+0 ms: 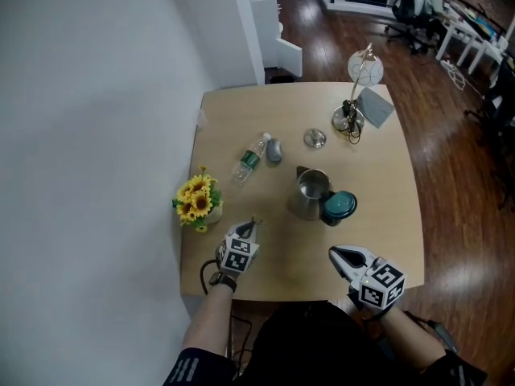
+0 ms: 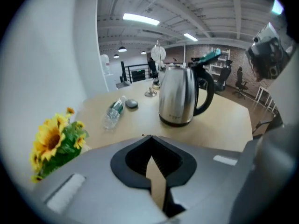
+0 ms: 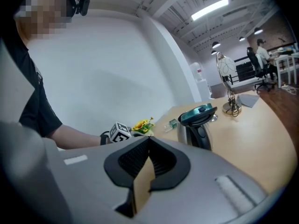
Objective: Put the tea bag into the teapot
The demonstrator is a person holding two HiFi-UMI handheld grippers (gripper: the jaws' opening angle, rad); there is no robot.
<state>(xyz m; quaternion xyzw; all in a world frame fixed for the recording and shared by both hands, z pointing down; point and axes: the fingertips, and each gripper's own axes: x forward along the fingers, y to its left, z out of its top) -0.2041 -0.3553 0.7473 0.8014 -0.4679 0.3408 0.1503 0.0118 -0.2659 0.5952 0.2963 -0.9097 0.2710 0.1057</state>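
Observation:
A steel teapot (image 1: 308,192) stands at the table's middle with its teal lid (image 1: 339,205) swung open to the right. In the left gripper view the teapot (image 2: 177,99) stands ahead of the jaws, some way off. My left gripper (image 1: 252,224) is over the table's near left part, left of the pot, its jaws shut with nothing between them (image 2: 149,136). My right gripper (image 1: 333,252) hovers near the front edge, below the lid, jaws also closed and empty (image 3: 149,137); the teapot (image 3: 196,127) shows beyond them. I cannot make out a tea bag in any view.
Sunflowers in a small pot (image 1: 198,199) stand at the left edge. A water bottle (image 1: 250,159), a grey rounded object (image 1: 274,149) and a small silver disc (image 1: 315,138) lie behind the teapot. A round lamp-like stand (image 1: 358,95) and grey sheet (image 1: 376,107) sit far right.

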